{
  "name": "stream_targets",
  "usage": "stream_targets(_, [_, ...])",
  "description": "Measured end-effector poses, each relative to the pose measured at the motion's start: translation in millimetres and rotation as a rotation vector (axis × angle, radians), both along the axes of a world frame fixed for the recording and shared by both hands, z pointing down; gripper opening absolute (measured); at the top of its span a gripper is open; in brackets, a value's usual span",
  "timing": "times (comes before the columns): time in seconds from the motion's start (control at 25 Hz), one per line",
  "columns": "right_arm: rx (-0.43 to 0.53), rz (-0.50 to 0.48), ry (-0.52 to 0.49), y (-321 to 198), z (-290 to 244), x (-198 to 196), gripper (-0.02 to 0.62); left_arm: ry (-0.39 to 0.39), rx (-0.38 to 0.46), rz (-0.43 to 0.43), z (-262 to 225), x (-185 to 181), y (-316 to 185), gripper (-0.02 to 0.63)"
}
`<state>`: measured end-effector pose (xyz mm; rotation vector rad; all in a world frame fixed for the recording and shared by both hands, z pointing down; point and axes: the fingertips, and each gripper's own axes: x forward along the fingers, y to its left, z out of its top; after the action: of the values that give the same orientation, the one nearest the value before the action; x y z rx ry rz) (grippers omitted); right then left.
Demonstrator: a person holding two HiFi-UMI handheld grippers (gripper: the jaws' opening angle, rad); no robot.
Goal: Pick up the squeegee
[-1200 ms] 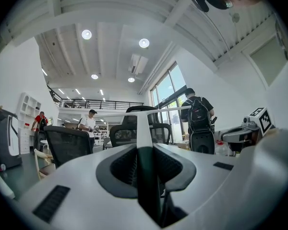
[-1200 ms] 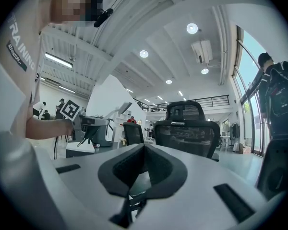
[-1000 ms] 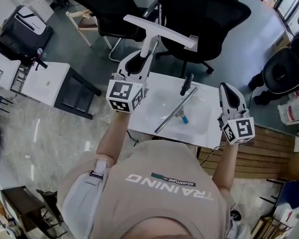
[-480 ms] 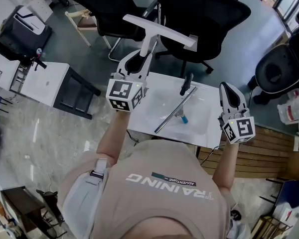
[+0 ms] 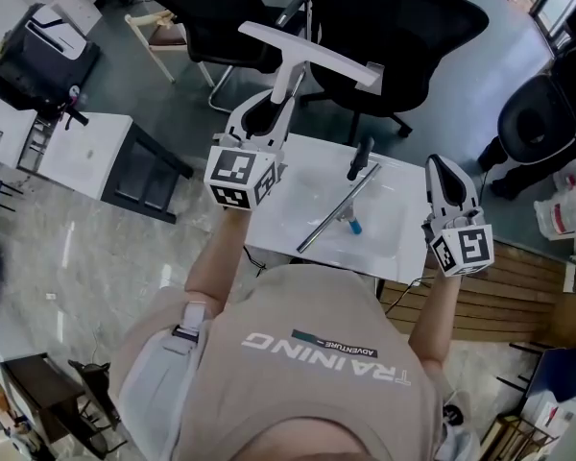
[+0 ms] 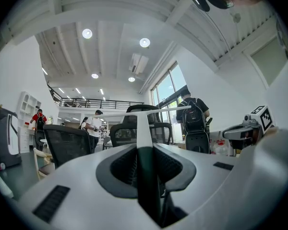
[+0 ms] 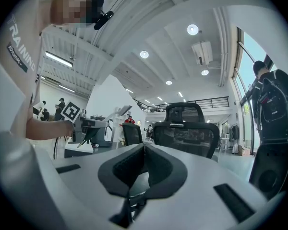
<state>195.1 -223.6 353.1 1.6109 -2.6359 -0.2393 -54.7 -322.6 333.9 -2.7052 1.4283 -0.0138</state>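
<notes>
A white T-shaped squeegee (image 5: 307, 58) is held up in the air beyond the table's far left corner, its blade crosswise at the top. My left gripper (image 5: 276, 113) is shut on its handle. In the left gripper view the handle (image 6: 144, 138) runs straight out from between the jaws of the left gripper (image 6: 145, 150) to the level blade (image 6: 149, 112). My right gripper (image 5: 442, 169) hovers over the table's right edge with nothing in it. In the right gripper view the right gripper (image 7: 144, 150) has its jaws closed together.
On the small white table (image 5: 403, 257) lies a long metal bar tool (image 5: 331, 221) with a black handle (image 5: 360, 159) and a blue piece (image 5: 354, 229). Black office chairs (image 5: 394, 27) stand just beyond the table, another chair (image 5: 542, 137) at right. A white side table (image 5: 86, 157) stands at left.
</notes>
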Motion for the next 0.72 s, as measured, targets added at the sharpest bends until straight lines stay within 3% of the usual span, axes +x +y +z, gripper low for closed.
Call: stream_targets(0.72, [0.020,-0.017,0.015,0.6,-10.3,-8.9,0.032,-0.003,0.002,-0.005,-1.8,-3.6,-1.5,0.098])
